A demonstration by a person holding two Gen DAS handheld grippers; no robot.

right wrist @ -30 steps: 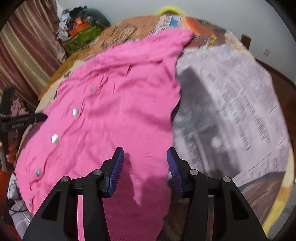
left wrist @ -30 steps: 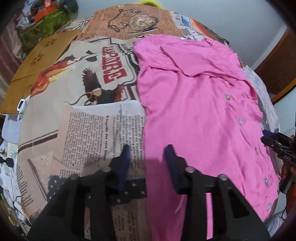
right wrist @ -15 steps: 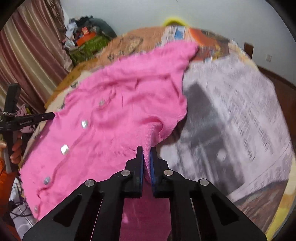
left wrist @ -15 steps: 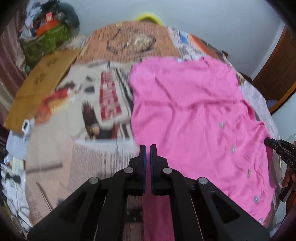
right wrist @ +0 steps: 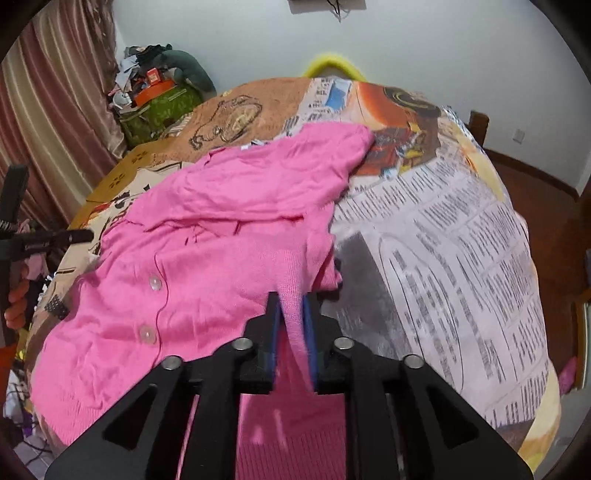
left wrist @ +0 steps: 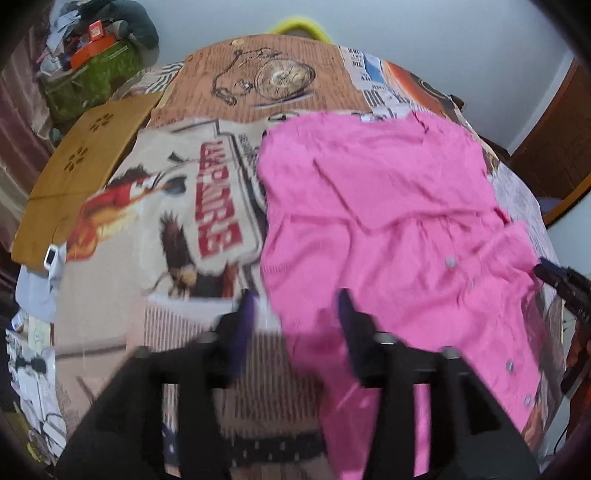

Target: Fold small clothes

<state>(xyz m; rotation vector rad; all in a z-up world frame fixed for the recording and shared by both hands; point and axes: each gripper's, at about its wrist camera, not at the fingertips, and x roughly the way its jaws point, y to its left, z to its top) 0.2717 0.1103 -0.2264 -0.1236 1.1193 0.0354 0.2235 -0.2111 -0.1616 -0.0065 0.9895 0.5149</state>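
Observation:
A pink buttoned cardigan lies spread on a table under a newspaper-print cloth. My left gripper hovers over the cardigan's left edge with its jaws opening. The cloth edge lies below the gap, and neither pad touches it. In the right wrist view the cardigan is tented up at its right edge. A ridge of it stands pinched between the blue pads of my right gripper, whose jaws are opening a little. Each gripper shows at the rim of the other's view: the right gripper and the left gripper.
A brown cardboard sheet lies at the table's far left. A pile of clutter with a green bag stands beyond it by a striped curtain. A yellow rim shows past the far edge. Printed cloth lies right of the cardigan.
Both grippers went from open to shut on the cardigan's edges and rose a little. Now the left one has opened off the cloth; the right has parted slightly with the fold still in it.

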